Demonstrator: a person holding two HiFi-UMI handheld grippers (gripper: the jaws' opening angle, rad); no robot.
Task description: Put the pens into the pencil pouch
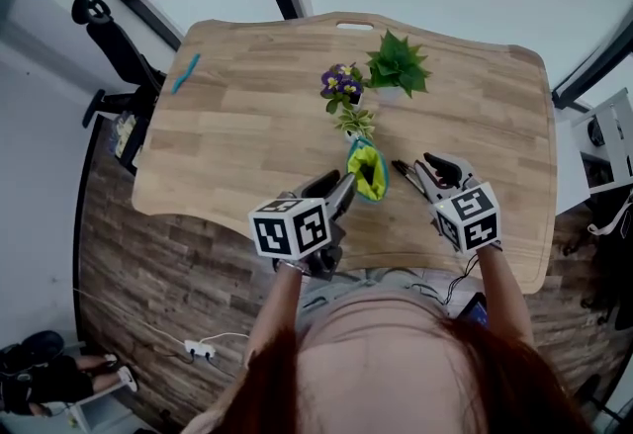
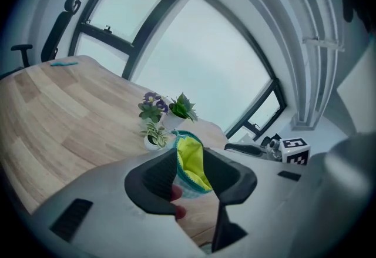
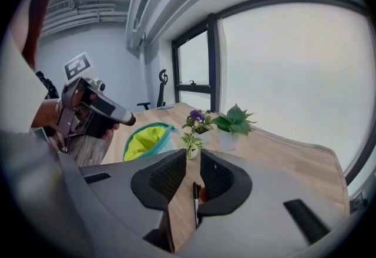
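Three potted plants [image 1: 342,83] cluster on the wooden table [image 1: 237,145] (one flowers purple); office chair [image 1: 111,42] beside it.

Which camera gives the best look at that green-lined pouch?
The right gripper view: the pouch shows its open mouth, yellow-green lining and teal rim unblocked. The left gripper view has it close but partly behind the jaws. The head view shows it small, from above.

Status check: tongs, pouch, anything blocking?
Left tongs open around the pouch. Right tongs look closed on a pen. Pouch mouth open, pen not yet in. Potted plants close behind it.
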